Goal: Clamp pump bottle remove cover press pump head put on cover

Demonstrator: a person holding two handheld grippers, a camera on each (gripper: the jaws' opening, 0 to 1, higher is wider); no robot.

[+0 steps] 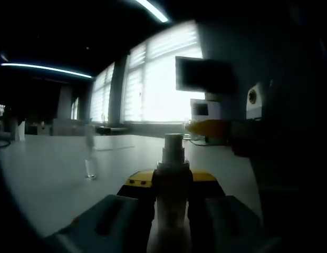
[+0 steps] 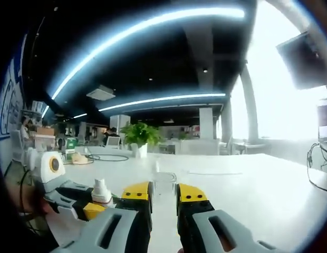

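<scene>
Bottom centre of the left gripper view, the left tongs [image 1: 171, 197] clamp the pump bottle [image 1: 172, 190] upright, pump head uncovered, pointing up-frame. The right tongs [image 2: 162, 203], narrowly parted, grip the clear cover [image 2: 164, 184]. An off-axis press could tip the bottle onto the worktop [image 1: 58, 168].

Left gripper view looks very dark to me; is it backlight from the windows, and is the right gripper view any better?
Left gripper view: yes, the bright windows wash out, leaving the clamped pump bottle a dim silhouette. Right gripper view: brighter, the table evenly lit, fisheye bending the ceiling lights, glare at the right edge, and the clear cover is hard to make out.
</scene>
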